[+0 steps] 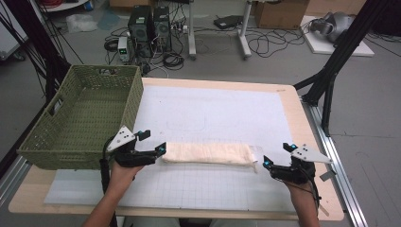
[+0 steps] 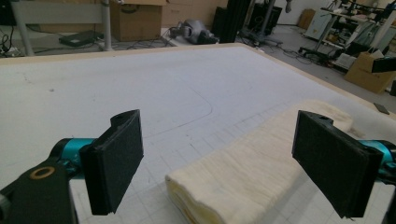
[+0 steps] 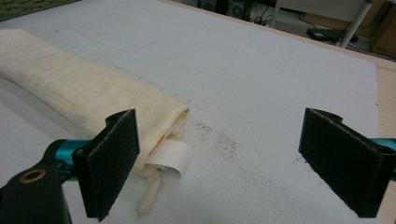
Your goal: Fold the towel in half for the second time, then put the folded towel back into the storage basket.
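Folded cream cloth on a white gridded surface, tongs gaping at each end.

Lower frame: left tongs point(image 1: 151, 142) and right tongs point(image 1: 276, 155) both open, holding nothing; the long folded cream cloth point(image 1: 208, 153) lies flat between them on the pale-wood-edged surface point(image 1: 213, 113); a green woven basket point(image 1: 82, 118) sits at left; cables and boxes litter the floor beyond.

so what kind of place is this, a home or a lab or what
Most likely a lab or workshop set up for recording. Computer towers sit on the floor amid loose cables, cardboard boxes stand at the back, and the table carries a gridded white mat.
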Tool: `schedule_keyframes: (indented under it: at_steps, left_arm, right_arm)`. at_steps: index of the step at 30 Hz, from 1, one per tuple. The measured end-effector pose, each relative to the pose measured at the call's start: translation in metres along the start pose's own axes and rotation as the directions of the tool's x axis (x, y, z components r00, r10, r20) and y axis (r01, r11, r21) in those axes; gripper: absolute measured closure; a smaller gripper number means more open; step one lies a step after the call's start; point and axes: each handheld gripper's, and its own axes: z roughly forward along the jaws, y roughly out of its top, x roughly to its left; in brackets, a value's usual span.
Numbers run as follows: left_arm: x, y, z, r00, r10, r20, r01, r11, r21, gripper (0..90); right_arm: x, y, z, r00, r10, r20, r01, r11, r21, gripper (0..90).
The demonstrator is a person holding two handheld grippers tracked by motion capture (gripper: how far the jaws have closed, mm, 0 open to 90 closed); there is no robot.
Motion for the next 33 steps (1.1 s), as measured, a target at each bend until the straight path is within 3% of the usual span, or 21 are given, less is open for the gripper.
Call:
schedule_keyframes:
  at_steps: [25,33]
  left_arm:
    - [0.0012,-0.0025,0.0023,1.0000,-0.001,0.000,0.001,0.9992,0.040,17.2]
    - [0.0017,-0.0050,0.0034,0.9995,-0.029,0.010,0.028,0.9974,0.067,17.4]
  right_arm:
    - [-0.0014,-0.0015,0.0035,1.0000,0.004,0.005,-0.004,1.000,0.005,11.5]
    - [-0.0007,-0.0015,0.0049,1.0000,0.001,-0.002,-0.001,1.000,0.008,11.5]
